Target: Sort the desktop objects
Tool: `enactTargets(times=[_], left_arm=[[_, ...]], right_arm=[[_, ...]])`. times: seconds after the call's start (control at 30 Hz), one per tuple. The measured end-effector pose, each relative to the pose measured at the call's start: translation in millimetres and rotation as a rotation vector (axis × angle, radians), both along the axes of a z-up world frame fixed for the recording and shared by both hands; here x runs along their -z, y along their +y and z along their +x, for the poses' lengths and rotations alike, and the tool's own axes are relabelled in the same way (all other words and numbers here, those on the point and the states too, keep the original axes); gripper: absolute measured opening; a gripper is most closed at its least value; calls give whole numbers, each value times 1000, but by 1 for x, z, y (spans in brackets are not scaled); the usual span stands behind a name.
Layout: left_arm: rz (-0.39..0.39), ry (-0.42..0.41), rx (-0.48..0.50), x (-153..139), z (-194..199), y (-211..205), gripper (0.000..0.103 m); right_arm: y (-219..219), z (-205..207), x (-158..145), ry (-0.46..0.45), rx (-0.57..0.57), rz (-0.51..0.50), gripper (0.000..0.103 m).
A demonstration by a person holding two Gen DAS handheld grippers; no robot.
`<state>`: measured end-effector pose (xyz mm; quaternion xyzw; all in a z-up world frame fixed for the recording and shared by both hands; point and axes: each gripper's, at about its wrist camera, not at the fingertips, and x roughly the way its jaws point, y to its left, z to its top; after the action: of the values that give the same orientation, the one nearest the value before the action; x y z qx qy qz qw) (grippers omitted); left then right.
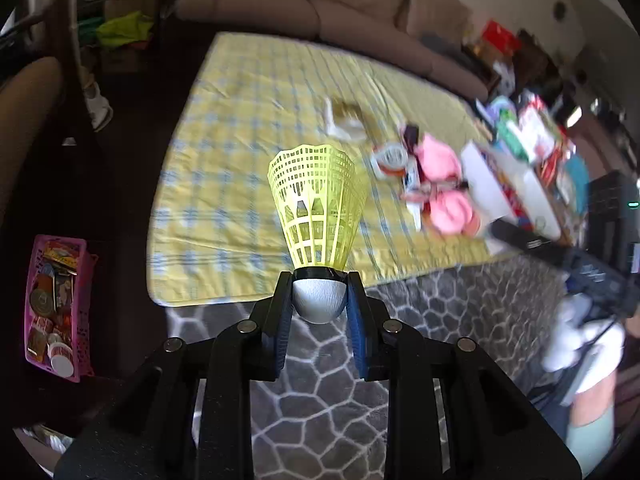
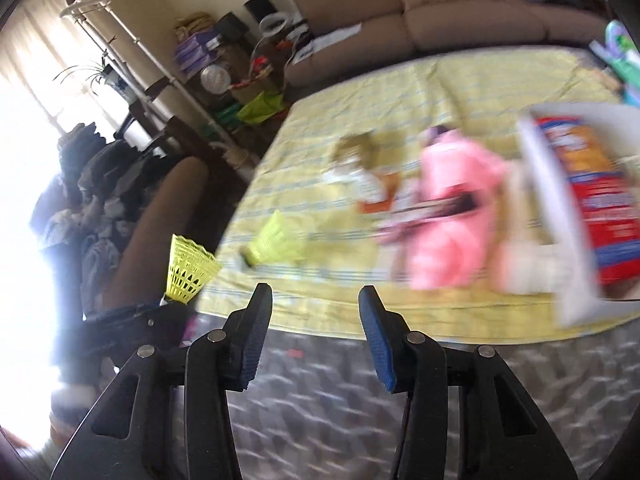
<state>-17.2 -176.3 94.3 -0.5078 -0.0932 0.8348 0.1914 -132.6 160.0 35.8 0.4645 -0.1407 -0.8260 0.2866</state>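
My left gripper [image 1: 318, 280] is shut on the white cork of a yellow plastic shuttlecock [image 1: 316, 208], which stands skirt-up above the near edge of the yellow checked cloth [image 1: 248, 120]. In the right wrist view that same held shuttlecock [image 2: 188, 272] shows at the left, off the cloth's edge. A second yellow shuttlecock [image 2: 276, 242] lies on its side on the cloth [image 2: 400, 92]. My right gripper [image 2: 316, 300] is open with nothing between its fingers, near the cloth's front edge.
A pink cloth item [image 2: 452, 208], a white tray with a red snack box [image 2: 580, 184], small packets [image 1: 394, 160] and a blurred small item [image 1: 346, 120] lie on the cloth. A pink basket [image 1: 56, 304] of odds sits on the floor at left. A brown sofa [image 1: 320, 8] runs behind.
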Motion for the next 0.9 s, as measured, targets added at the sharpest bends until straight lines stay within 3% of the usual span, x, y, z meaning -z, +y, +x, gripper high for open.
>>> enactTargets(times=[0.23, 0.4, 0.47, 0.63, 0.7, 0.77, 0.83, 0.87, 0.9], left_arm=[[60, -15, -74, -5, -3, -37, 24], [92, -2, -129, -11, -3, -63, 24], [95, 7, -143, -12, -1, -69, 24], [112, 11, -144, -13, -1, -73, 24], [109, 15, -133, -14, -2, -69, 24], [114, 18, -124, -15, -2, -65, 24], [124, 21, -117, -17, -1, -61, 24], [126, 25, -116, -18, 0, -59, 24], [128, 25, -115, -19, 0, -58, 24]], right_arm=[[-76, -24, 36, -294, 24, -193, 38], [-121, -42, 40, -255, 97, -72, 37], [-139, -50, 49, -288, 141, -26, 37], [-154, -57, 63, -272, 255, 28, 37], [-163, -58, 62, -255, 255, 109, 34], [-163, -62, 69, -303, 277, 200, 38], [-154, -64, 75, -314, 305, 180, 49], [-152, -66, 75, -299, 303, 162, 46], [-153, -68, 74, -289, 284, 156, 31]])
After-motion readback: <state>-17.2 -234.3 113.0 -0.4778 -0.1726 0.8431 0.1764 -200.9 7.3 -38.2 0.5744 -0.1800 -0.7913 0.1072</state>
